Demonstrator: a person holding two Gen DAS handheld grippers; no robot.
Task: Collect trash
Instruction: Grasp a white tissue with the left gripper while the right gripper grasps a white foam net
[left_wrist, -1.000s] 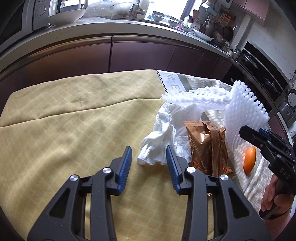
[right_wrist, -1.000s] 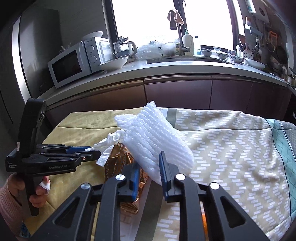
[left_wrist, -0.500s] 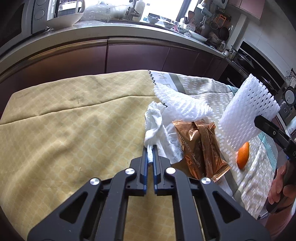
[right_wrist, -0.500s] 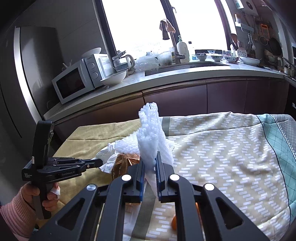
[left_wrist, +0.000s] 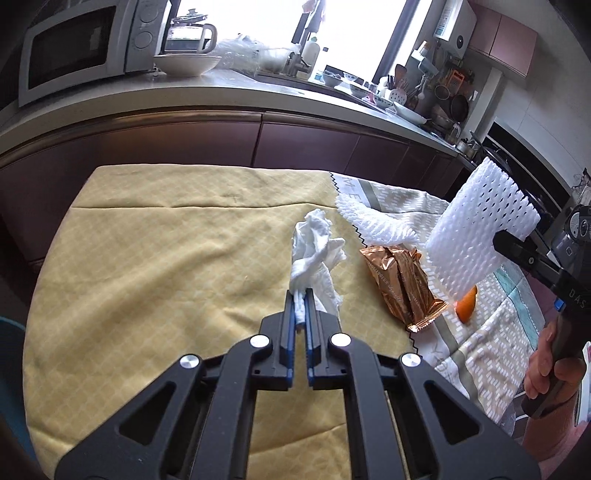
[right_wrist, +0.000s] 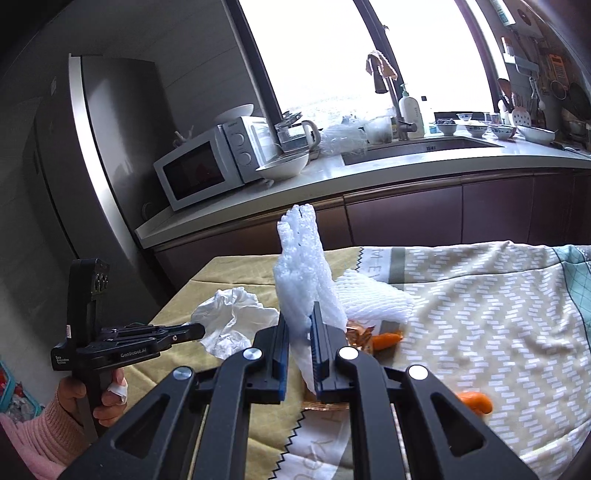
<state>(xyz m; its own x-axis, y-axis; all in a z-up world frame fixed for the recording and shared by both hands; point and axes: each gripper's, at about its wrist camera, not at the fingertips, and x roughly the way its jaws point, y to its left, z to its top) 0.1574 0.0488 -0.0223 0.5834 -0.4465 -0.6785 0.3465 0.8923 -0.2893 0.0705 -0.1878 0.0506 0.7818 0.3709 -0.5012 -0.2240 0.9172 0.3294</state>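
My left gripper (left_wrist: 300, 295) is clamped on a crumpled white tissue (left_wrist: 314, 254), pinching its lower end so the rest stands up above the yellow tablecloth (left_wrist: 155, 266). My right gripper (right_wrist: 300, 325) is squeezed on a white foam fruit net (right_wrist: 301, 266), which rises upright between its blue pads (right_wrist: 282, 345). A second foam net (left_wrist: 376, 221) lies on the table, touching the far end of a copper snack wrapper (left_wrist: 402, 284). An orange piece, probably peel, (left_wrist: 466, 304) rests on the patterned cloth (right_wrist: 480, 317) just beside the wrapper; from the right wrist view I cannot tell whether the two orange bits are one thing. A microwave (right_wrist: 207, 162) sits on the counter behind.
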